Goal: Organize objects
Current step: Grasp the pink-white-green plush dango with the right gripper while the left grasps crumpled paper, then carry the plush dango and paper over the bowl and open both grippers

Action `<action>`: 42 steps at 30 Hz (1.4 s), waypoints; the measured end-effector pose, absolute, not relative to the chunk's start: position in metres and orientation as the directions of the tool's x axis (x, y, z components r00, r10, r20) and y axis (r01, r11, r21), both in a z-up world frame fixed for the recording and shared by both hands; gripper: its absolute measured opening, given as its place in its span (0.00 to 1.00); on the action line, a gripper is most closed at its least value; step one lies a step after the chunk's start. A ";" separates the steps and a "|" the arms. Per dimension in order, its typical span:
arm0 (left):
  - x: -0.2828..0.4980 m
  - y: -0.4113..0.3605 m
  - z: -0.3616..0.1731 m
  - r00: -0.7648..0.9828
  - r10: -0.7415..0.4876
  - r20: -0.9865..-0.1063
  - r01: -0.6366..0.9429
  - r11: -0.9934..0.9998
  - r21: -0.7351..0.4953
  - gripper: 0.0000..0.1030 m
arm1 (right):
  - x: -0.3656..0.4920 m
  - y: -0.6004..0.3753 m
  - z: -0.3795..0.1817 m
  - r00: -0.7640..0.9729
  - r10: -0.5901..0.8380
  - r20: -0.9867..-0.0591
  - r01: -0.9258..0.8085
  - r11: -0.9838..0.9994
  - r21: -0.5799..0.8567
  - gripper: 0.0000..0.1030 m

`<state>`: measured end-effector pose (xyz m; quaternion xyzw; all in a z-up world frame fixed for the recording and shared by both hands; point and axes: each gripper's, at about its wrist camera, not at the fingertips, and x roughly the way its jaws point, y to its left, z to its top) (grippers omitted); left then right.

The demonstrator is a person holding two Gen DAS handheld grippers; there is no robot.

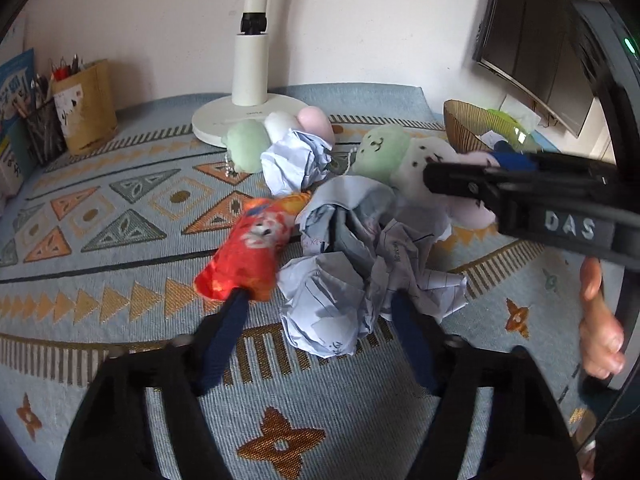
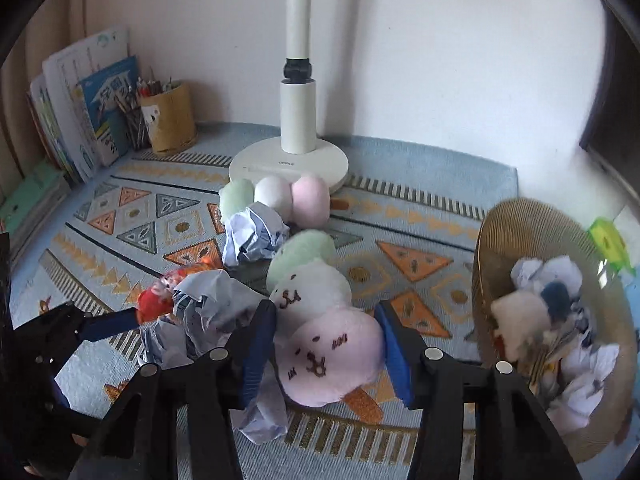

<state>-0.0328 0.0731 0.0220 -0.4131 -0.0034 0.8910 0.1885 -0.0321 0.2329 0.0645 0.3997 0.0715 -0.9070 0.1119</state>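
Note:
A plush skewer toy with green, white and pink balls point(image 2: 320, 300) lies on the patterned cloth, and my right gripper point(image 2: 326, 344) is shut on its pink ball. In the left wrist view this gripper point(image 1: 476, 168) comes in from the right onto the same toy point(image 1: 384, 148). My left gripper point(image 1: 320, 300) stands open around a crumpled paper ball point(image 1: 324, 304). Its left fingertip touches a red snack packet point(image 1: 248, 256), with a gap between that finger and the paper. More crumpled paper point(image 1: 296, 164) lies behind. A second plush skewer point(image 2: 276, 196) rests by the lamp base.
A woven basket point(image 2: 480, 264) at the right holds paper balls and other scraps. A white lamp base point(image 2: 288, 164) stands at the back, with a pencil holder point(image 2: 170, 120) and upright books point(image 2: 80, 112) at the back left. A dark monitor point(image 1: 532, 48) hangs at the right.

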 end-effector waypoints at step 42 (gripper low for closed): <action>0.063 0.064 0.013 -0.540 0.476 -0.694 -0.406 -0.870 -0.280 0.83 | 0.095 0.299 0.019 -0.602 -0.119 -0.789 -0.040 -0.983 0.179 0.81</action>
